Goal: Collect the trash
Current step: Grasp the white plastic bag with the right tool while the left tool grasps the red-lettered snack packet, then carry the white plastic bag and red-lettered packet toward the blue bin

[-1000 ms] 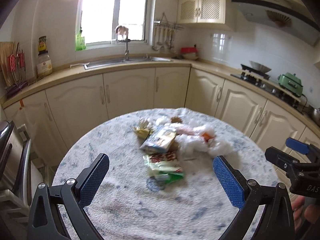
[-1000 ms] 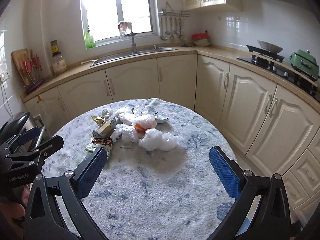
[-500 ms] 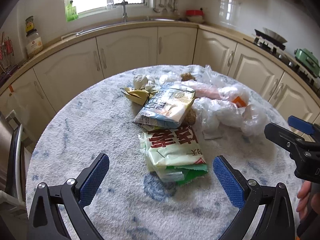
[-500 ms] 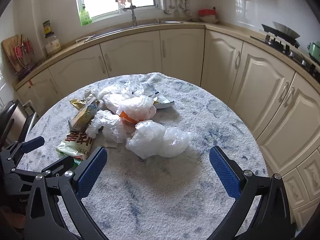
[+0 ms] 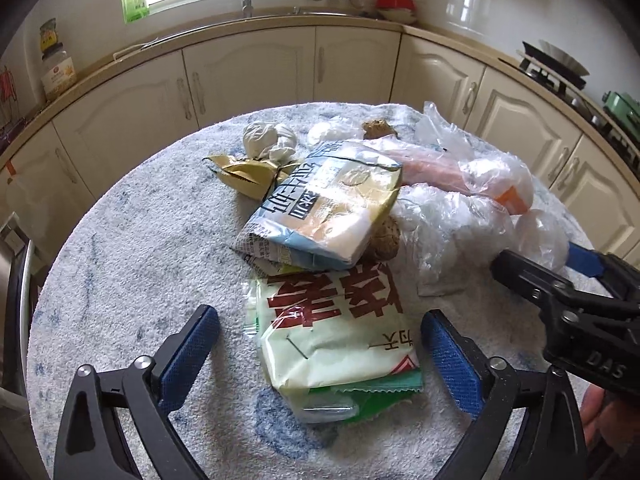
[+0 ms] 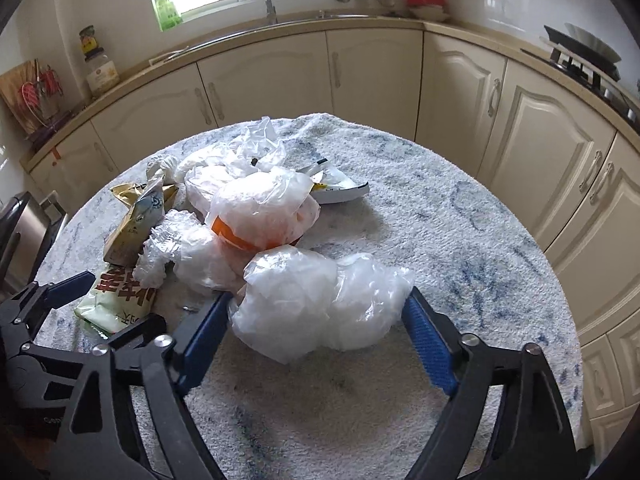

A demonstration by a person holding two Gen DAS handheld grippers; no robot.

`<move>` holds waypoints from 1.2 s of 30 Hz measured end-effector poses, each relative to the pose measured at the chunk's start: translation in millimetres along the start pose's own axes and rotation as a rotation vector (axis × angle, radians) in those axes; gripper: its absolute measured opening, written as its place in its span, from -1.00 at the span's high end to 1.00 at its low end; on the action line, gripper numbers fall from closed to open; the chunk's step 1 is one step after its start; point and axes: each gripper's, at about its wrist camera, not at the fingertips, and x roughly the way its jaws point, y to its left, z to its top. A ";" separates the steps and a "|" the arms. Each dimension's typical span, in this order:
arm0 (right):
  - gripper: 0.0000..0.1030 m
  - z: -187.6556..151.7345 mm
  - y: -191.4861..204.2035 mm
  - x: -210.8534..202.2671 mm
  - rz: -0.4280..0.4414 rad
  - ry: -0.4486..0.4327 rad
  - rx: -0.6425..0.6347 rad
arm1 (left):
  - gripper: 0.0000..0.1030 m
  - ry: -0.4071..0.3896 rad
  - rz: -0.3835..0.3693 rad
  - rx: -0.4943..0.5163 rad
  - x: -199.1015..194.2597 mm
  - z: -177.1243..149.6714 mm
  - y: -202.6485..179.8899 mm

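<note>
Closing both tongs in on the trash heap on the round, blue-flecked white desk (image 5: pixel 132 248).

My left tongs (image 5: pixel 320 336) have dropped in from well back and now straddle the pale green snack packet with red lettering (image 5: pixel 336 336); the jaws have just been narrowing, yet the pads stand clear of it, so nothing is gripped. My right tongs (image 6: pixel 316 316) have done the same around the crumpled clear plastic bag (image 6: pixel 320 304) at the near edge of the heap; its left pad seems to brush the film, the right sits just beside it, still released. I judge both pickups are about to begin; the rest of the heap lies untouched behind.
</note>
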 end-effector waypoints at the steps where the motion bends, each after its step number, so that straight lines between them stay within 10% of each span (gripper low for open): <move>1: -0.40 -0.7 0.1 1.6 0.002 0.007 0.000 | -0.64 -0.012 0.000 0.010 -1.3 -2.0 -1.6; 16: -0.28 -29.1 0.5 -34.6 0.036 -0.013 0.023 | -0.32 -0.032 -0.126 0.006 -23.8 -27.0 11.7; 27: -0.28 -51.6 -1.9 -63.5 0.039 -0.021 0.043 | -0.61 -0.022 -0.013 0.113 -33.1 -44.4 -12.6; 36: -0.28 -54.7 0.0 -82.1 0.051 -0.044 0.050 | -0.28 -0.019 -0.095 0.101 -41.5 -52.2 -12.9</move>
